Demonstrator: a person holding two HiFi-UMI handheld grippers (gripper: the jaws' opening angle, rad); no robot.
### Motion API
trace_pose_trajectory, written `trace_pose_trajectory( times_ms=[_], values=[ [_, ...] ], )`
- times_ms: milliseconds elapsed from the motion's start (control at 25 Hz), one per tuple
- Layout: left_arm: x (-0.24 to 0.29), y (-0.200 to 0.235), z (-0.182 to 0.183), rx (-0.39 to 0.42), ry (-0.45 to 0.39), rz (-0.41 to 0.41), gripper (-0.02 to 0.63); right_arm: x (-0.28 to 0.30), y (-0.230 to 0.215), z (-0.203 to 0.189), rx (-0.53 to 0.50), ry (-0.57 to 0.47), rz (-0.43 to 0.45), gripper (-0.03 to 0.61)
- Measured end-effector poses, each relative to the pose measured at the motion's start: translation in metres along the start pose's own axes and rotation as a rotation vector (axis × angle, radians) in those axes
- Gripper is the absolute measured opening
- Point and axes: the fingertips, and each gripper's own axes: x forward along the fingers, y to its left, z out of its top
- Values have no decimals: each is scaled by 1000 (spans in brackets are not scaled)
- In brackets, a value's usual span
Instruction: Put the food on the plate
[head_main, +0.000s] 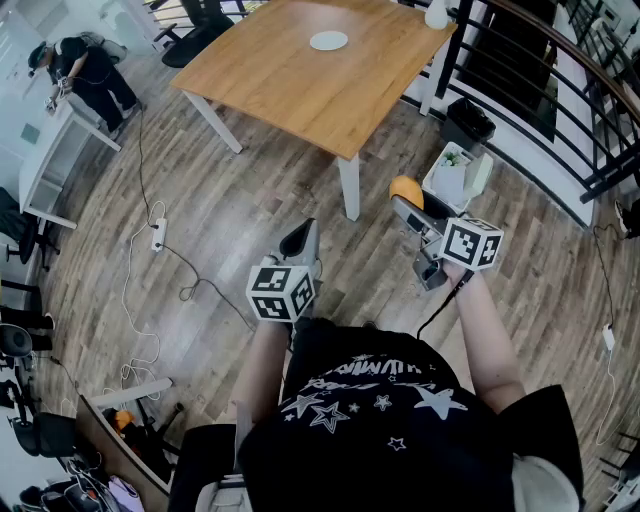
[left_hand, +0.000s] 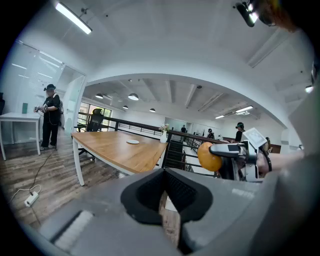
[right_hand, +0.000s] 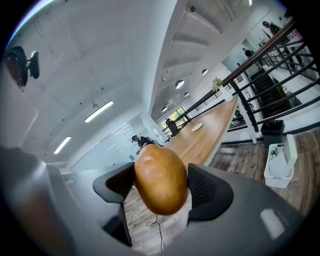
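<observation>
A brown-orange potato (right_hand: 161, 177) sits between the black pads of my right gripper (right_hand: 161, 186), which is shut on it. In the head view the potato (head_main: 405, 188) is held out over the floor, just right of the near table leg, with the right gripper (head_main: 409, 203) behind it. My left gripper (head_main: 300, 242) hangs over the floor to the left, shut with nothing in it. The left gripper view shows its pads (left_hand: 186, 192) together, and beyond them the potato (left_hand: 209, 156). A small white plate (head_main: 328, 40) lies on the far part of the wooden table (head_main: 300, 90).
A white vase (head_main: 437, 12) stands at the table's far right corner. On the floor to the right are a white bin (head_main: 452, 176) and a black bin (head_main: 468, 122), beside a black railing (head_main: 560, 90). Cables and a power strip (head_main: 157, 236) lie at left. A person (head_main: 85, 70) stands far left.
</observation>
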Motion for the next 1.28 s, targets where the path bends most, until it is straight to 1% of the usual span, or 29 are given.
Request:
trace_pose_trajectory(
  times_ms=[280,520,640,800,960,1080,1280],
  values=[
    [2,5,-1,-14,-4,6,0,1,-4,-2,6,3,-2,337],
    [10,7,1,-25,2,16,0,4,-6,-1,-13,23,23,337],
    [13,3,-2,-26,8,20,0,-1,-10,3,-23,22,28,337],
    [16,1,-3,-38,7,25,0,-5,-18,8,-14,4,30,339],
    [21,1,0,-34,0,28,0,-1,-26,11,-8,10,29,339],
    [28,8,1,-40,1,30,0,7,-32,16,-3,7,23,339],
    [51,34,1,-59,15,24,0,30,-45,21,-6,14,4,339]
  ],
)
